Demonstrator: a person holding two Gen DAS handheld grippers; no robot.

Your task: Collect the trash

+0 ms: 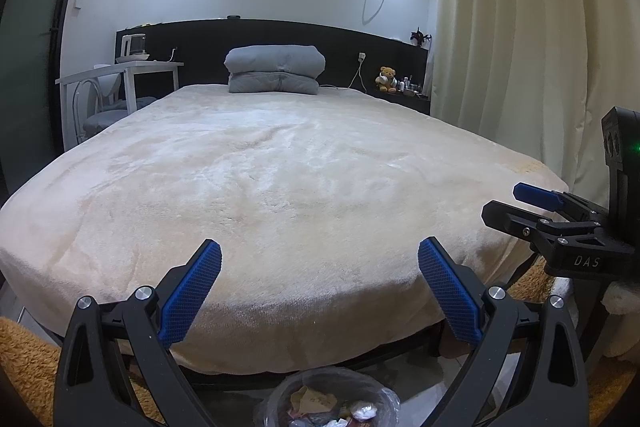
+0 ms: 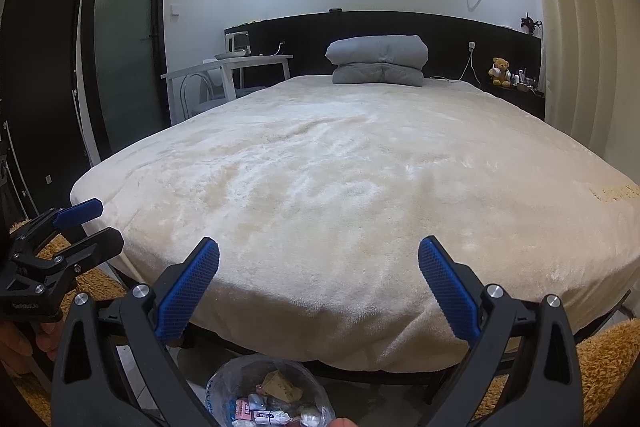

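A bin lined with a clear bag (image 1: 332, 399) stands on the floor at the foot of the bed, holding crumpled paper and wrappers. My left gripper (image 1: 320, 251) hovers above it, open and empty. The right gripper (image 1: 504, 203) shows at the right edge, over the bed's corner. In the right wrist view the same bin (image 2: 272, 395) lies just below my right gripper (image 2: 319, 251), which is also open with nothing between its blue pads. The left gripper (image 2: 106, 221) appears at the left edge, held by a hand (image 2: 16, 343). No loose trash shows on the bed (image 1: 280, 167).
A cream plush blanket covers the bed (image 2: 340, 167), with a folded grey quilt (image 1: 276, 71) at its head. A white table (image 1: 120, 73) and chair stand on the left, a teddy bear (image 1: 387, 78) and curtain (image 1: 520, 47) on the right. Brown rug (image 2: 608, 359) flanks the bin.
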